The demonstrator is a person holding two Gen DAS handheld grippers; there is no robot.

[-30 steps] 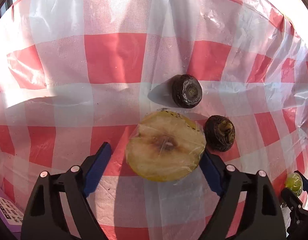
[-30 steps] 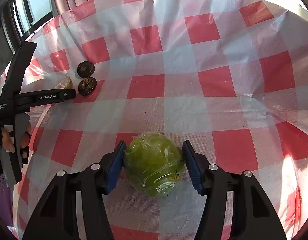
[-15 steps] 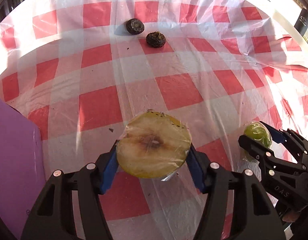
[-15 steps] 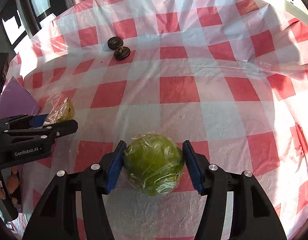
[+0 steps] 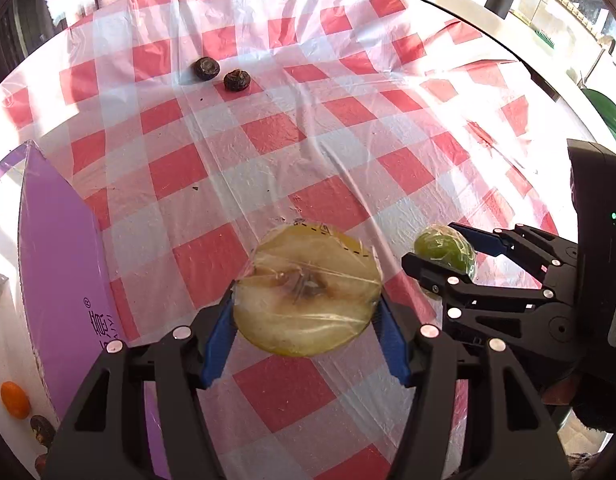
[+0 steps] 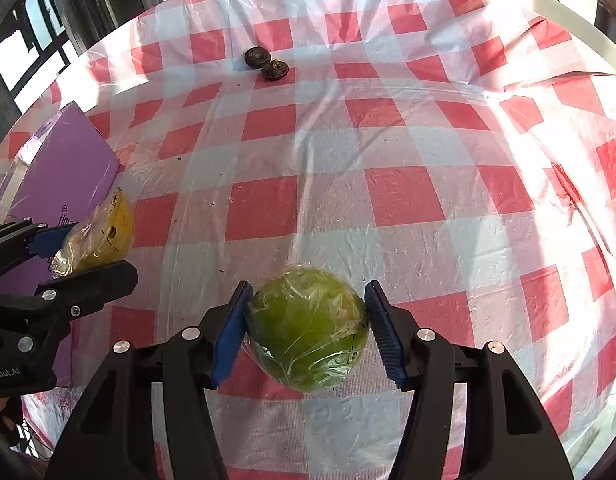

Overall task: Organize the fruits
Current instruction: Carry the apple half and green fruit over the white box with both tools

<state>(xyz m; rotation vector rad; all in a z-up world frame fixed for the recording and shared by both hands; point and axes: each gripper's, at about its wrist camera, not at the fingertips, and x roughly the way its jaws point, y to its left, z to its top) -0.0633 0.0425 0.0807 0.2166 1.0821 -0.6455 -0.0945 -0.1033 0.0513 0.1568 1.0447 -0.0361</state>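
My left gripper point(image 5: 308, 320) is shut on a plastic-wrapped yellow half fruit point(image 5: 308, 290), cut face toward the camera, held above the checked cloth. It also shows in the right wrist view point(image 6: 101, 236) at the left. My right gripper point(image 6: 308, 328) is shut on a plastic-wrapped green round fruit point(image 6: 308, 328), which also shows in the left wrist view point(image 5: 444, 248) at the right. Two dark brown round fruits point(image 5: 205, 68) point(image 5: 236, 81) lie side by side far back on the cloth, also in the right wrist view point(image 6: 257, 56) point(image 6: 275, 70).
A purple box point(image 5: 55, 272) stands at the left, also in the right wrist view point(image 6: 63, 168). Beside it at the lower left lie a small orange fruit point(image 5: 13, 400) and a dark fruit point(image 5: 41, 428). A red-and-white checked cloth point(image 6: 388, 160) covers the table.
Both grippers have pulled back and up from the far end of the table with their fruits. The two dark fruits now lie far away. The purple box has come into view.
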